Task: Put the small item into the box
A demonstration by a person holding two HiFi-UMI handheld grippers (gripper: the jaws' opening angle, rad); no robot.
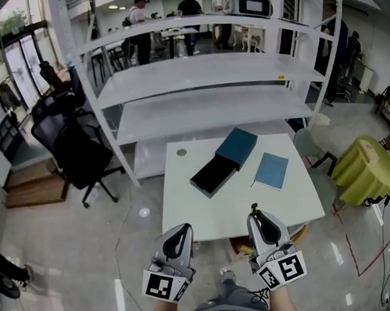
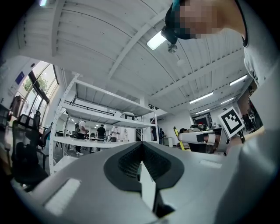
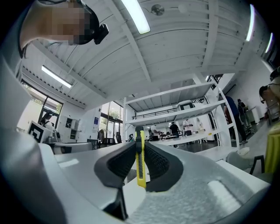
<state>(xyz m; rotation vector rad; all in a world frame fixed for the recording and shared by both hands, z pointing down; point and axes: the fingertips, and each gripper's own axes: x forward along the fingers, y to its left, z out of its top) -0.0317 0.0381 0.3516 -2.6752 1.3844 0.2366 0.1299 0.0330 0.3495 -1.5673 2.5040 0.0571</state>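
Near edge of the surface, right side, right tool: pinching a yellow utility knife between its two dark ribbed pads; the knife stands upright and its tip pokes out just past the pads.
Utility knife's place: in the right tool, over the near right edge of the surface, well apart from the box.
Left tool: pads pressed together at the tips, with nothing between them; in the head view it hangs over the floor, just near of the surface and left of the right tool.
Both tools: side by side, pointing toward the far side.
Surface: a white rectangle, turned a little, standing in front of a rack.
Box: a black open tray lying near the middle of the surface, set at a slant.
Lid: dark teal, touching the far right end of the box.
Blue flat piece: lies right of the box, apart from it.
Round disc: small and grey, at the far left of the surface.
Shelf rack: white, several tiers, beyond the far edge of the surface.
Office chair: black, on the floor to the left.
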